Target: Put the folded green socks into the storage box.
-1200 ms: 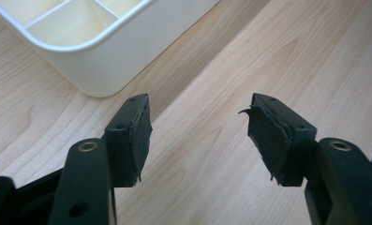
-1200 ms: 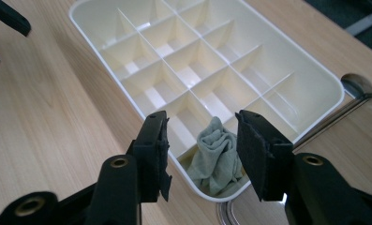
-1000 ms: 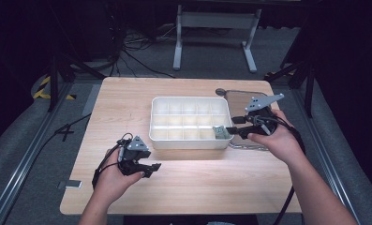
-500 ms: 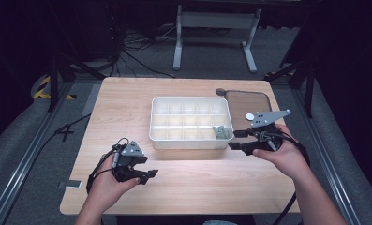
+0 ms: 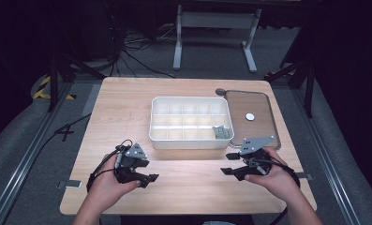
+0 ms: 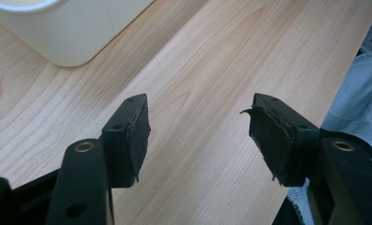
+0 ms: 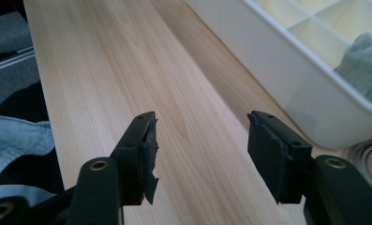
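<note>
A white compartment box stands in the middle of the wooden table. A grey-green crumpled piece lies in its near right compartment, and also shows in the right gripper view as the piece inside the box. My right gripper hovers in front of the box's right corner, open and holding nothing. My left gripper is near the front left, open over bare wood, with the box's corner ahead of it.
A brown tray lies to the right of the box with a small white disc on it. A dark round piece sits at the tray's far left corner. The table's front edge is close behind both hands.
My right gripper has drawn back from the box's near right compartment toward the table's front, with the grey-green piece staying in the box. The left gripper shifted slightly nearer the front edge.
</note>
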Demonstrator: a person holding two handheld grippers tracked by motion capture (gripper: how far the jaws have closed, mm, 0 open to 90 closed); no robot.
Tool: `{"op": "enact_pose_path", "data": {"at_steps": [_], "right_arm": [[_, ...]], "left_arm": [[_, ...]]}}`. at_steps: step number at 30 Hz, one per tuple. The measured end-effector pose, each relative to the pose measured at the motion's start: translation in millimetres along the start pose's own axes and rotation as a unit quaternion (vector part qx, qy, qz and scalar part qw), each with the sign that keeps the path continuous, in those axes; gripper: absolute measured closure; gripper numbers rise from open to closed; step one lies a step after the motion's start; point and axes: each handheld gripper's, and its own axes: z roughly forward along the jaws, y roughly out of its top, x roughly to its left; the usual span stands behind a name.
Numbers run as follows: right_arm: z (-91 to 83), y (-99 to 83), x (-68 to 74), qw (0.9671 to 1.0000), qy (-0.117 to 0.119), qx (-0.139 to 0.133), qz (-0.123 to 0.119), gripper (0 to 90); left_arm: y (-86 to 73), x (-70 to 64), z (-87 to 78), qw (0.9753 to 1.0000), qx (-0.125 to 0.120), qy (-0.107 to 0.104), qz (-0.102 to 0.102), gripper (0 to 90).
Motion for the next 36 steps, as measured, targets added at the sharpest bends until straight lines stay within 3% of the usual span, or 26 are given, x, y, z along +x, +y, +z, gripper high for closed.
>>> {"op": "enact_pose_path", "data": {"at_steps": [12, 18, 22, 26, 36], "right_arm": [[31.1, -33.0, -11.1, 0.9982, -0.037, 0.022, 0.042, 42.3], [36.4, -41.3, -10.1, 0.9972, -0.052, 0.019, 0.050, 42.5], [35.9, -51.7, -8.3, 0.9963, -0.059, 0.010, 0.062, 42.9], [40.9, -60.2, -6.7, 0.9962, -0.063, 0.017, 0.059, 42.7], [37.1, -64.7, -6.8, 0.9949, -0.089, -0.010, 0.045, 41.8]], "left_arm": [[-5.5, 13.4, 14.7, 0.9996, 0.025, -0.002, -0.015, 35.9], [-12.4, 21.6, 20.6, 0.9990, 0.026, -0.001, -0.037, 34.7], [-16.2, 24.9, 25.1, 0.9990, 0.032, 0.002, -0.031, 32.3], [-19.2, 27.4, 31.2, 0.9988, 0.037, 0.005, -0.033, 31.2], [-24.3, 35.7, 42.9, 0.9991, 0.036, 0.012, -0.019, 23.2]]}}
